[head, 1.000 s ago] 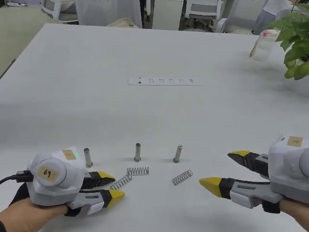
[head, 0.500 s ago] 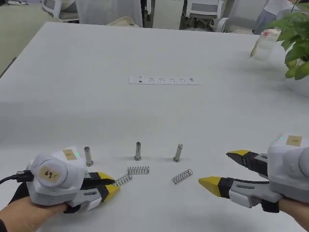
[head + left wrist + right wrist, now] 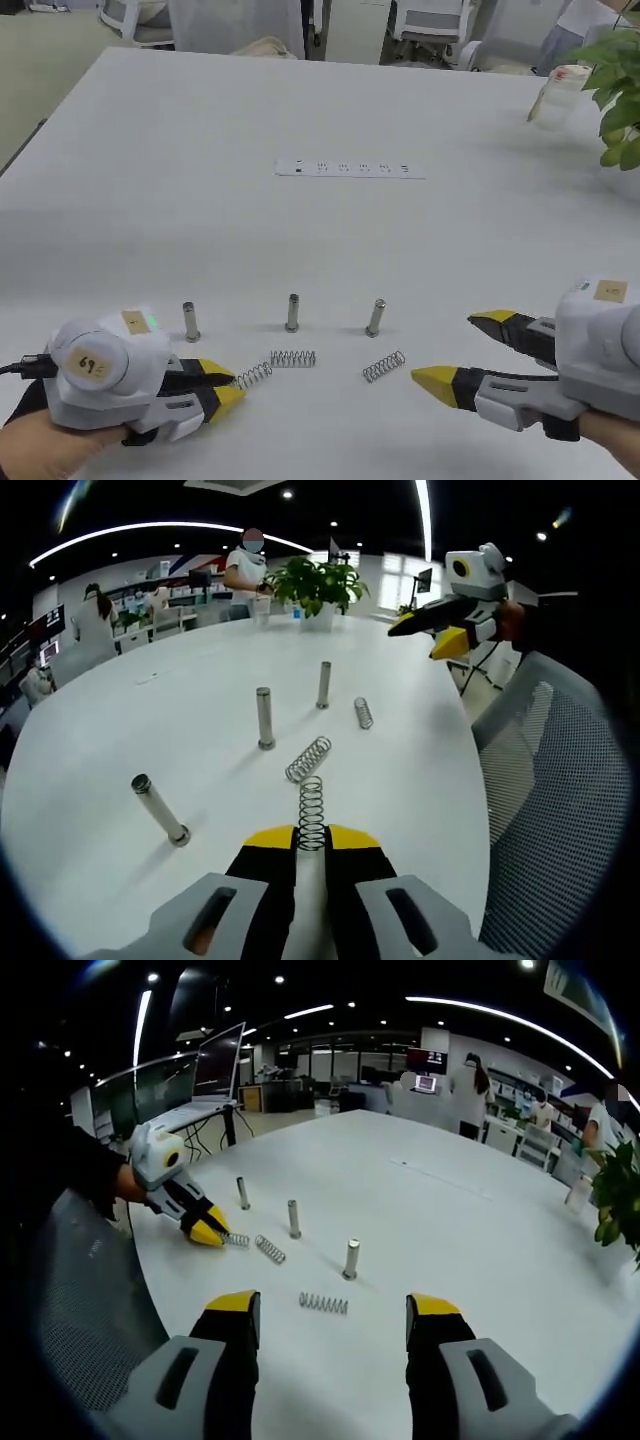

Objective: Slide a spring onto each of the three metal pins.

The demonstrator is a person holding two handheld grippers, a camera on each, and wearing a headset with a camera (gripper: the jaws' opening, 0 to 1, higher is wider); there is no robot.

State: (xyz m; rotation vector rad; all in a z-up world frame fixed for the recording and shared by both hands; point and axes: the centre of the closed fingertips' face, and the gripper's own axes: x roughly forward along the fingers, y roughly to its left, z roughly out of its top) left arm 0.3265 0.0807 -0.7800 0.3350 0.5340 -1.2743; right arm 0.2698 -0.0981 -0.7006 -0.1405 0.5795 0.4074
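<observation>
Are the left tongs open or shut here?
Shut. In the left gripper view, the left tongs pinch the near end of a spring between their yellow tips.

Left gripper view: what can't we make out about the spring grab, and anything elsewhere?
Left gripper view: how much of the nearest spring sits inside the left tongs; their yellow tips cover its near end.
Head view: that contact is too small to judge.
Head view: the plant is cut off by the right edge.
Head view: the markings on the power strip are too small.

spring (image 3: 323, 1303) just ahead of wide-parted right gripper (image 3: 334, 1307)
</observation>
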